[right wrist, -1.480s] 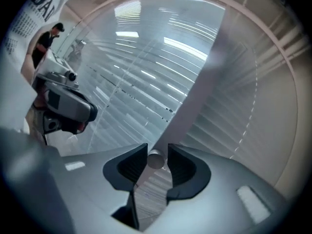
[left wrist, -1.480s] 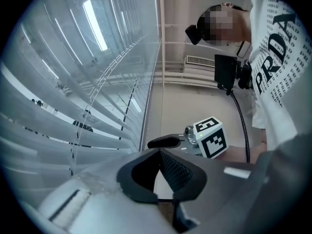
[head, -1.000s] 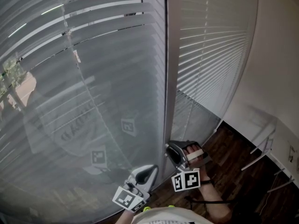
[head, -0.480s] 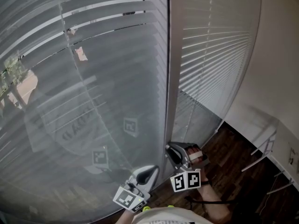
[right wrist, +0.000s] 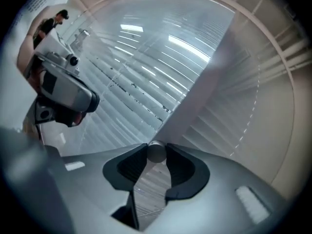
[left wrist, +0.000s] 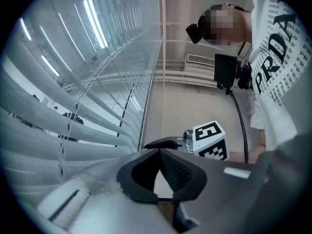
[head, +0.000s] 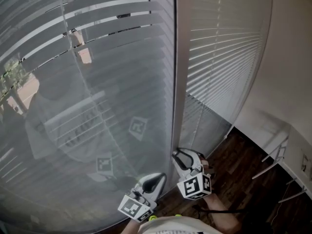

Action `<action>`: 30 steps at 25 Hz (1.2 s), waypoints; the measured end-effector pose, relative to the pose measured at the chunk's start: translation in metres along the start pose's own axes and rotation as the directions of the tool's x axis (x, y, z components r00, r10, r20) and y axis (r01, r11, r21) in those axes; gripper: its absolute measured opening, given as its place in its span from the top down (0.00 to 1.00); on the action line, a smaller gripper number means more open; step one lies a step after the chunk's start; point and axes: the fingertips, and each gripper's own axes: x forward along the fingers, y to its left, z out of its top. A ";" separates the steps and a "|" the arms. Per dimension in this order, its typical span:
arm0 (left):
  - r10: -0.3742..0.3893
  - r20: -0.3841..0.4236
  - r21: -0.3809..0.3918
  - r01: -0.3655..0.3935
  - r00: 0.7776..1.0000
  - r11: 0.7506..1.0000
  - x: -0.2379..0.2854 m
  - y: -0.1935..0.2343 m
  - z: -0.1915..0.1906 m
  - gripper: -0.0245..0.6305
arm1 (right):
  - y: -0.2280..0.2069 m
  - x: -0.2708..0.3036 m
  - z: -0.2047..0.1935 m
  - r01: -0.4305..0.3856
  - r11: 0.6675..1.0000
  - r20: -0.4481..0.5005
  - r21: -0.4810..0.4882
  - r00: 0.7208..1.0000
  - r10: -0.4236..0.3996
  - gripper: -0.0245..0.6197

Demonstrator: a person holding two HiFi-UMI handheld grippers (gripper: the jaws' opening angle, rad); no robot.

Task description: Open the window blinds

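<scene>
At the window | blinds (head: 97,106) fill 9 to 12 o'clock, bright gaps between top slats | left gripper (head: 157,177) at 6 o'clock, jaws pressed together, empty | post (head: 178,82) splits the panes | right gripper (head: 178,157) beside it at 5 o'clock, pinching the round rod (right wrist: 156,150) | dark floor (head: 243,172) at 4 o'clock

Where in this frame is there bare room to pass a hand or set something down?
Free: the dark wood floor between the right blind and the white wall. Crowded: the foot of the window post, where the right gripper is clamped on the blind wand and the shut, empty left gripper sits close beside it.
</scene>
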 end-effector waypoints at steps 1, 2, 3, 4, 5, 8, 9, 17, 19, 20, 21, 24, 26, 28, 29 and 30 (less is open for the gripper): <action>0.000 0.001 -0.003 0.000 1.000 1.000 0.000 0.000 0.000 0.98 | -0.001 0.000 0.000 -0.003 1.000 0.001 0.028 1.000 0.003 0.76; 0.000 0.001 -0.005 0.000 1.000 1.000 0.000 0.000 0.000 0.98 | -0.001 0.000 0.000 -0.007 0.998 0.004 0.056 1.000 0.007 0.76; -0.001 0.000 -0.005 0.001 1.000 1.000 0.000 0.000 0.000 0.98 | -0.002 0.000 0.000 -0.011 0.996 0.007 0.088 1.000 0.011 0.76; -0.001 0.000 -0.006 0.001 1.000 1.000 0.000 0.000 0.000 0.98 | -0.002 0.000 0.000 -0.017 0.992 0.013 0.124 1.000 0.016 0.76; -0.002 0.001 -0.007 0.002 1.000 1.000 0.000 0.000 0.000 0.98 | -0.003 0.000 -0.001 -0.024 0.986 0.019 0.166 1.000 0.021 0.76; -0.003 0.000 -0.007 0.003 1.000 1.000 -0.001 -0.001 0.000 0.98 | -0.005 0.001 -0.002 -0.047 0.956 0.038 0.288 0.999 0.038 0.76; -0.004 -0.001 -0.007 0.004 1.000 1.000 -0.001 -0.001 0.000 0.98 | -0.006 0.001 -0.002 -0.052 0.948 0.042 0.315 0.998 0.041 0.76; -0.009 0.000 -0.016 0.009 1.000 1.000 -0.002 -0.002 0.000 0.98 | -0.008 0.001 -0.003 -0.070 0.891 0.065 0.449 0.997 0.046 0.76; -0.010 -0.001 -0.020 0.009 1.000 1.000 -0.002 -0.002 0.000 0.98 | -0.009 0.001 -0.003 -0.070 0.885 0.066 0.460 0.997 0.044 0.76; -0.009 -0.001 -0.023 0.009 1.000 1.000 -0.003 -0.002 0.000 0.98 | -0.009 0.002 -0.004 -0.070 0.882 0.067 0.465 0.997 0.044 0.76; -0.009 -0.001 -0.026 0.009 1.000 1.000 -0.003 -0.002 0.000 0.98 | -0.010 0.002 -0.005 -0.072 0.876 0.069 0.476 0.997 0.044 0.76; -0.009 -0.003 -0.027 0.009 1.000 1.000 -0.003 -0.002 -0.001 0.98 | -0.011 0.003 -0.007 -0.081 0.856 0.083 0.511 0.996 0.044 0.76; -0.010 -0.002 -0.028 0.010 1.000 1.000 -0.004 -0.001 -0.001 0.98 | -0.011 0.003 -0.007 -0.084 0.848 0.089 0.523 0.995 0.044 0.76; -0.012 -0.001 -0.028 0.012 1.000 1.000 -0.003 -0.001 -0.001 0.98 | -0.012 0.003 -0.007 -0.086 0.845 0.090 0.528 0.995 0.045 0.76; -0.013 -0.001 -0.028 0.013 1.000 1.000 -0.003 -0.001 -0.001 0.98 | -0.012 0.003 -0.007 -0.086 0.845 0.089 0.528 0.995 0.046 0.76; -0.013 -0.002 -0.029 0.013 1.000 0.999 -0.003 -0.001 -0.001 0.98 | -0.012 0.004 -0.007 -0.086 0.845 0.088 0.527 0.995 0.047 0.76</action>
